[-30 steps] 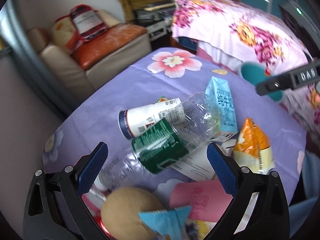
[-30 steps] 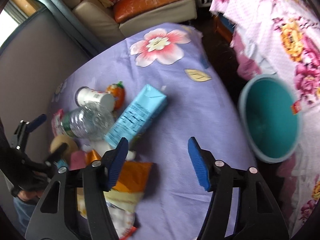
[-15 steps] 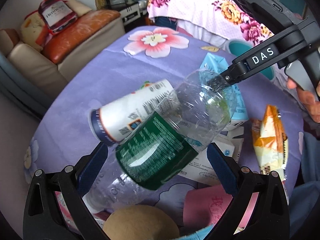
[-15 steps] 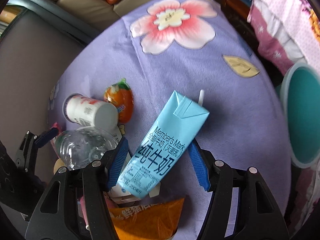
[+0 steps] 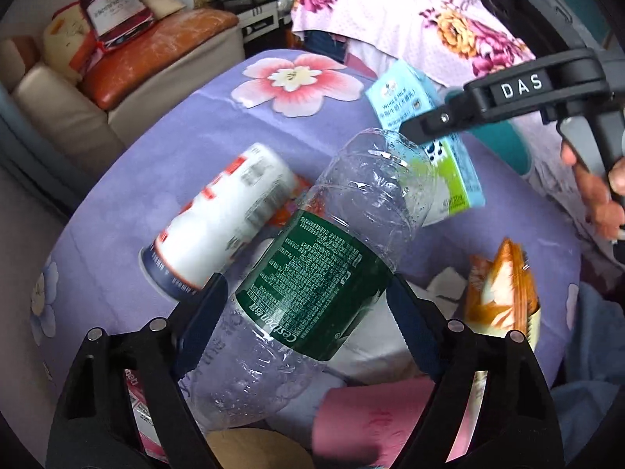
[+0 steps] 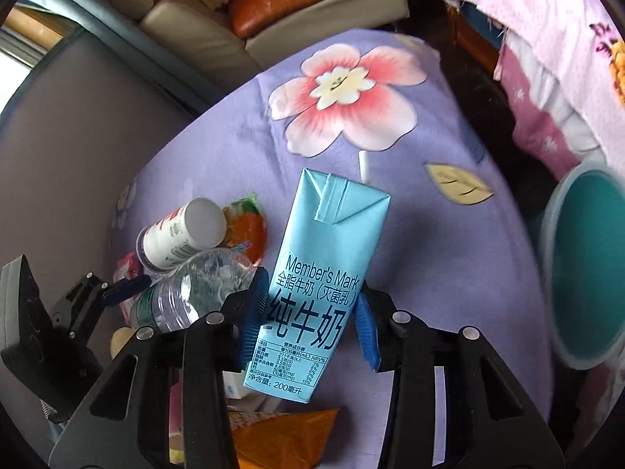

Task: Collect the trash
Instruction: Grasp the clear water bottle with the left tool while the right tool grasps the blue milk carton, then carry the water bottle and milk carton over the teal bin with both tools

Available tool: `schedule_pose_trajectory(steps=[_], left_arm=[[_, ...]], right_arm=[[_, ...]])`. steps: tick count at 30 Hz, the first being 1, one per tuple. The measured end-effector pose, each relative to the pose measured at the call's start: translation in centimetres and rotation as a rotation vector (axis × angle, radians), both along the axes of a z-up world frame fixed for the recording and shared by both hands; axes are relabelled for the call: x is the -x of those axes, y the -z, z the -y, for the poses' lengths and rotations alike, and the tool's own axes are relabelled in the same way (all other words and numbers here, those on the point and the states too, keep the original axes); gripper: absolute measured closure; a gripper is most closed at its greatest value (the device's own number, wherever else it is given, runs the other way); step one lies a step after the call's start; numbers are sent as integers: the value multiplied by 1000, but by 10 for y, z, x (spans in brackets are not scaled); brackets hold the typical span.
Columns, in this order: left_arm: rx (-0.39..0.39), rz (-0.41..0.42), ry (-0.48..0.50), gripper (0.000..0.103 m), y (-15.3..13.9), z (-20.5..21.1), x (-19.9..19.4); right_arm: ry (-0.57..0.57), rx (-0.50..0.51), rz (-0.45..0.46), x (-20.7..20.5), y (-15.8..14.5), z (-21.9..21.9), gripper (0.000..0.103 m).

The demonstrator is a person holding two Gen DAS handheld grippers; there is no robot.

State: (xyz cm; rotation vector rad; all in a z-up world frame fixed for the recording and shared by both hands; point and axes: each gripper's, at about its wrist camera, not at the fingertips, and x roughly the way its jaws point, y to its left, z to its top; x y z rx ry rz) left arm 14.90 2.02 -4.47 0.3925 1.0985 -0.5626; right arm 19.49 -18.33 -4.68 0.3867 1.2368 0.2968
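Here, clear plastic bottle (image 5: 312,273) with green C'estbon label between closing left gripper (image 5: 304,308) fingers, blue Member's Mark milk carton (image 6: 316,285) reading 纯牛奶, 200毫升, pinched by closing right gripper (image 6: 308,312) fingers, over purple flowered worktop (image 6: 234,156), teal bin (image 6: 582,265) beside.

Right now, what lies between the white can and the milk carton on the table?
In the right wrist view, an orange snack packet lies between the white can and the milk carton; the clear bottle's end also reaches into that gap.
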Motion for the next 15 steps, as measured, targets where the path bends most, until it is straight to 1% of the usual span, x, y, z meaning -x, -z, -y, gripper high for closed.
schedule_pose_trajectory(steps=[4,7,11,13,15], left_arm=[[-10,-38,22,19,1,19,-5],[-73,-37,36,16,9,36,-9],[-122,-53,49,13,18,52,-15],[-126,-65,39,14,21,59,-19],[-108,-66,28,18,18,64,-20]], right_arm=[[8,2,11,1,-2,22,64],[-15,30,37,4,-7,31,64],[-45,53,39,10,-3,44,64],[-45,35,29,12,3,52,64],[-41,25,30,14,6,58,64]])
